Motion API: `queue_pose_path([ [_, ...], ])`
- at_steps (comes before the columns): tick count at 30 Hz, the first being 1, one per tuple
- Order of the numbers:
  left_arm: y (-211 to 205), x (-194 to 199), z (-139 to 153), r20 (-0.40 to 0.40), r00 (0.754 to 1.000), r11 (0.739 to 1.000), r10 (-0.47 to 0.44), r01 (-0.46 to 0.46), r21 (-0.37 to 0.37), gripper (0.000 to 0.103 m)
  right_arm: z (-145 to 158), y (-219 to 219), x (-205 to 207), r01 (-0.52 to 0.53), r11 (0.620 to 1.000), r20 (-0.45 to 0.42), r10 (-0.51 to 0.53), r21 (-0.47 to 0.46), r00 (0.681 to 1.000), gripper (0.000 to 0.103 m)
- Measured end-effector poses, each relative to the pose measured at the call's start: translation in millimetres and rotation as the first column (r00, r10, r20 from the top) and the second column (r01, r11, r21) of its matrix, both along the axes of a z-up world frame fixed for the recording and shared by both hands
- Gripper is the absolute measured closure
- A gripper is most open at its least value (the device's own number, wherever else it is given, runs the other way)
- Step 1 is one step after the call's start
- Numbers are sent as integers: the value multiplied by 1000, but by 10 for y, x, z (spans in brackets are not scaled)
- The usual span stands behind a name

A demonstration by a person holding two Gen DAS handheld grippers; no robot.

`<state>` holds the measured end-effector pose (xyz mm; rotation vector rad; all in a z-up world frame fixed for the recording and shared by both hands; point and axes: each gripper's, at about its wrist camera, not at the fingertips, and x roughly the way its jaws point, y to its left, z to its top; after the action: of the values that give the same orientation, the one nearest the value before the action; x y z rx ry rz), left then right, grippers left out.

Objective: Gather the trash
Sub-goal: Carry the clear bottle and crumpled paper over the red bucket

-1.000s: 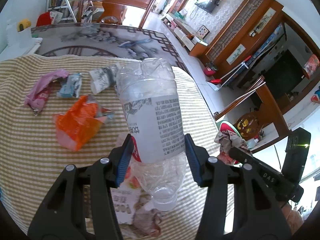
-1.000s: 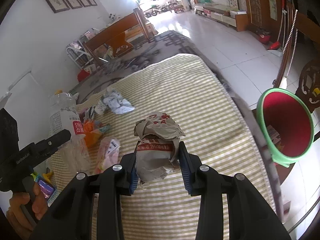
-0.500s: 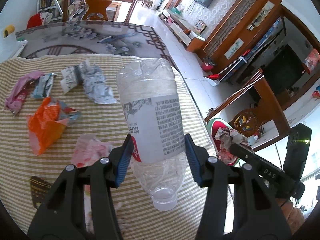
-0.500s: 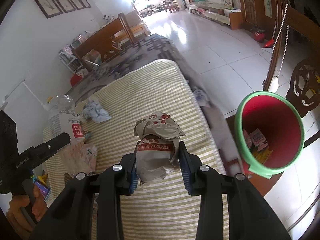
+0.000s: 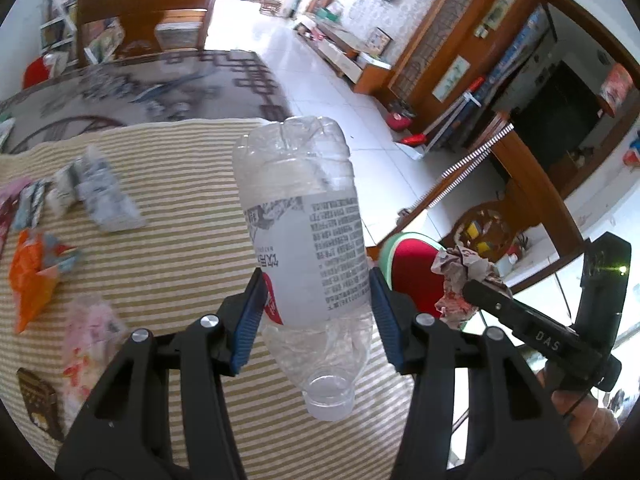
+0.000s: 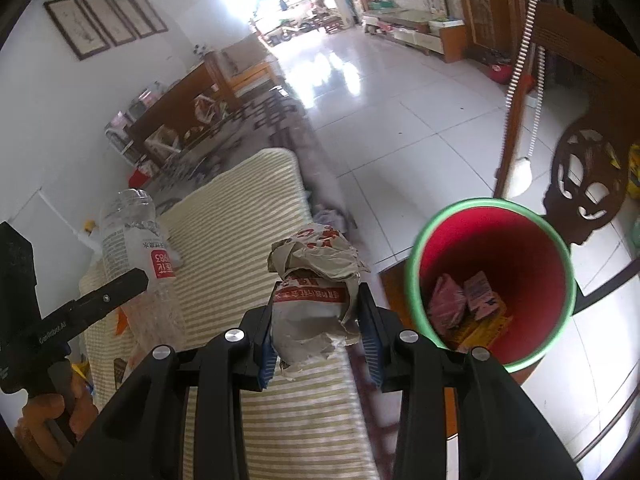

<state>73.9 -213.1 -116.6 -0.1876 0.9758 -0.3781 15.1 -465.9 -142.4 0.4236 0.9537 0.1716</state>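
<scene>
The paper wad [image 6: 316, 280] should travel fully over the bin [image 6: 492, 216] before release — the bottle [image 5: 304, 240] after it, neck down, so neither clips the rim. The wad is crumpled grey-brown paper with red print, pinched in the right gripper [image 6: 318, 332] just beside the bin, which already holds a few wrappers. The clear, dented bottle sits clamped in the left gripper [image 5: 316, 312] above the striped cloth [image 5: 168, 264], farther from the bin. Wrappers beyond look blurred — perhaps foil.

Blk fingers [image 5: 244, 316], blue pads, silver screws
</scene>
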Motion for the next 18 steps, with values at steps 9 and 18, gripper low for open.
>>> queue_pose_path([
  [9, -892, 87, -154, -42, 986, 987, -161, 162, 6, 54, -65, -786, -176, 153, 988, -11, -152, 22, 988, 69],
  [18, -1736, 244, -236, -42, 952, 953, -302, 303, 17, 54, -110, -1436, -274, 267, 964, -21, -266, 19, 964, 69],
])
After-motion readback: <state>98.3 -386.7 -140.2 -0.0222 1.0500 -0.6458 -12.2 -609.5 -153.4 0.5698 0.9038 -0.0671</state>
